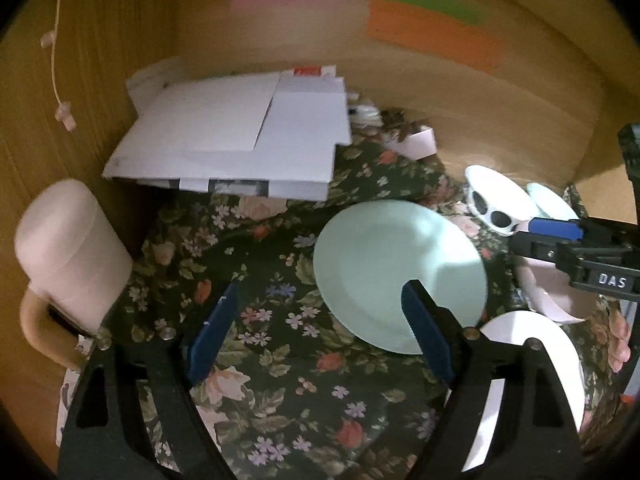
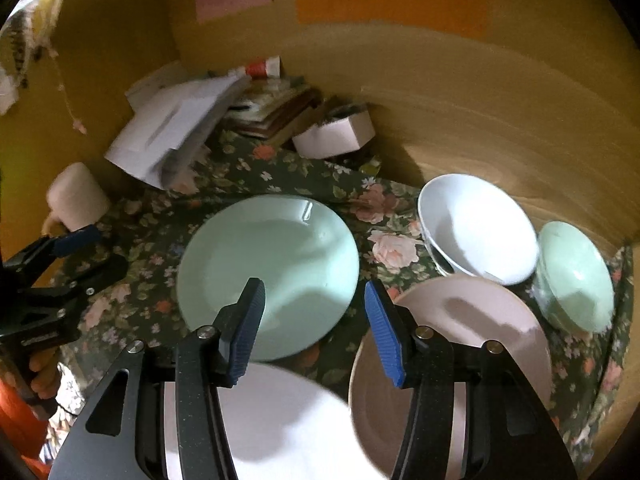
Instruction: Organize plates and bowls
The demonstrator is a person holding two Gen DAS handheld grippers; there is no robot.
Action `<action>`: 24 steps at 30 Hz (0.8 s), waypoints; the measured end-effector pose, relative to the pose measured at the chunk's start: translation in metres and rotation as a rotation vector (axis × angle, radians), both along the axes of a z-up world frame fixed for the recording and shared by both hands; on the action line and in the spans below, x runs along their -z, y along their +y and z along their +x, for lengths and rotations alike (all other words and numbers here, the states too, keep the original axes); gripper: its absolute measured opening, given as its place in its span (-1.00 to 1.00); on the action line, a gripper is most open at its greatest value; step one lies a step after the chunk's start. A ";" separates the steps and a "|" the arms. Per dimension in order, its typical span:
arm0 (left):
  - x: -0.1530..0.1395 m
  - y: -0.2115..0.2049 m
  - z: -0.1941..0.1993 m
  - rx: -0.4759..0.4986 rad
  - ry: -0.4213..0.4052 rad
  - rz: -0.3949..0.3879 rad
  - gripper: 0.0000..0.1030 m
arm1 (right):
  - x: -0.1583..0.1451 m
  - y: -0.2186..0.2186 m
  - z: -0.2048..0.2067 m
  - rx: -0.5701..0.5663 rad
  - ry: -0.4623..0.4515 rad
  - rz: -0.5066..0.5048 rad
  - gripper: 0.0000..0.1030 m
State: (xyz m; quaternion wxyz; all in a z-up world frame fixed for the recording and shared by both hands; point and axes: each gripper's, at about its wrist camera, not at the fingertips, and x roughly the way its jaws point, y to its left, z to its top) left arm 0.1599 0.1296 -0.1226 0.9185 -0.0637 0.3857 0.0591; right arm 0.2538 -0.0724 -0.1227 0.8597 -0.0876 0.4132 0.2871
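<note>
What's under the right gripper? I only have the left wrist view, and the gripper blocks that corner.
Observer: A pink plate lies there on the floral cloth, just in front of the white bowl.
Operator: Is the right gripper holding anything?
Observer: No. The right gripper is open, with nothing between its fingers.
Operator: How much of the mint bowl is there? I only see a sliver.
Observer: The whole mint bowl shows, tilted, just right of the white bowl.
Operator: Anything behind the papers?
Observer: A stack of books, with a small white box beside it.
</note>
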 end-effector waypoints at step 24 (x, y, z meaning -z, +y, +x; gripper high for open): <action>0.055 0.025 0.046 0.045 0.131 -0.078 0.63 | 0.061 0.043 0.092 -0.008 0.285 -0.198 -0.10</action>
